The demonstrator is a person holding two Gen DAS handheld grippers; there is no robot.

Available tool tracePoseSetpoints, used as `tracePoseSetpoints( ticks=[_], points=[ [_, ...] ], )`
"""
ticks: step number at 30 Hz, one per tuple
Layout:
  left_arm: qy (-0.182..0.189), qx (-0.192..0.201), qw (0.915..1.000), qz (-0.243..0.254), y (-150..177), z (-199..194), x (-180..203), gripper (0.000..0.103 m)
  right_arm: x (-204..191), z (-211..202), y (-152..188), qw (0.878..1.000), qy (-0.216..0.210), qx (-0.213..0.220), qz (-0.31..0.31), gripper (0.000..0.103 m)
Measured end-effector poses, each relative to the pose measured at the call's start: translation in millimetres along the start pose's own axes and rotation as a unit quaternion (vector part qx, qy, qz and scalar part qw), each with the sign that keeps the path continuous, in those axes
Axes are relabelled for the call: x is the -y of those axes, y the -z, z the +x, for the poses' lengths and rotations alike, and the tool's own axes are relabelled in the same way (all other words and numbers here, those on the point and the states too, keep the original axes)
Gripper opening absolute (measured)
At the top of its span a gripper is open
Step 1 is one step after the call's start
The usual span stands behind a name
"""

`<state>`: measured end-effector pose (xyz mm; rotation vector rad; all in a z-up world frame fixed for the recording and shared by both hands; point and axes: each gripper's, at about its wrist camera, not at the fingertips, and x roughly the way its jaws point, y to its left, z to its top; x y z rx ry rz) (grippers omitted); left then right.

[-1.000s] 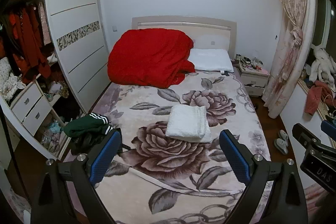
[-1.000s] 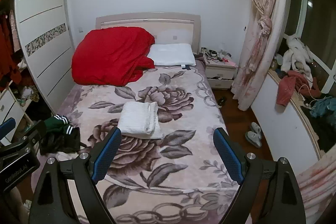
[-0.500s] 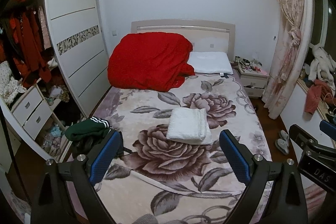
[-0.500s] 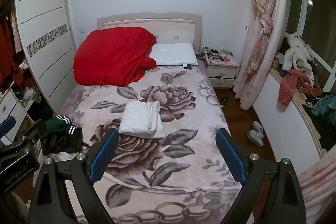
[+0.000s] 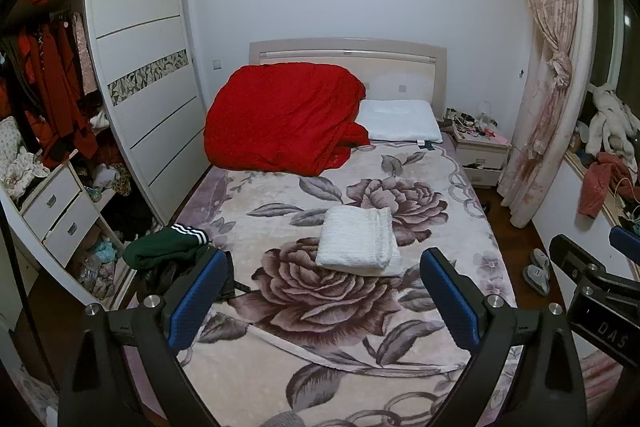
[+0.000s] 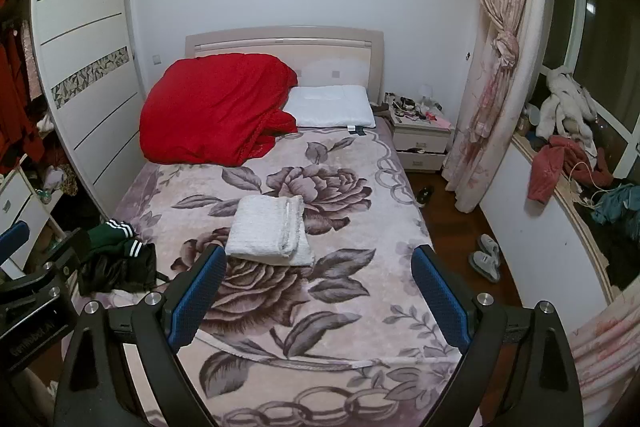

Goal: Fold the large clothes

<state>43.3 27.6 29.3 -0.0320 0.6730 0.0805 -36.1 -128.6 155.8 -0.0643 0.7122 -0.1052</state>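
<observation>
Room: bedroom w/ a bed (image 5: 460,187) under a flower blanket, wardrobe (image 5: 136,67) at the left, curtain (image 6: 496,67) at the right.
Done item: white folded cloth (image 5: 358,241) lay flat near the bed's middle, apart from other things.
Next item (my guess): green garment (image 5: 164,251) w/ white stripes lay crumpled on a dark pile (image 6: 116,269) at the bed's left edge.
Left gripper (image 5: 322,297): jaws spread wide, nothing between them, held above the bed's foot.
Right gripper (image 6: 318,291): same, jaws apart and empty, beside the left one.
Step in hand: probably to fetch the next garment.
How to do well: take only the green layer, not the dark pile below; pinch at 2 corners or shoulders, one per gripper; spread it flat on free blanket near the foot, clear of the white cloth, before folding.
Risk: cloth may slip over the bed edge.
</observation>
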Motion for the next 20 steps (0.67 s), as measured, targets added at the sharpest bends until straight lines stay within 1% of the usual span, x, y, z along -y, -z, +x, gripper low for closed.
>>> tracePoseSetpoints(
  ticks=[14,20],
  points=[
    [0.001,-0.003,1.0,0.0,-1.3,-3.4,0.8,0.099,-2.3,-0.2,-0.9,1.0,-0.003,-0.001,0.0,0.096],
    [0.002,-0.005,1.0,-0.008,-1.2,-1.6,-1.0,0.099,-3.1,1.5,-3.3,1.0,-0.002,-0.001,-0.004,0.096]
  ],
)
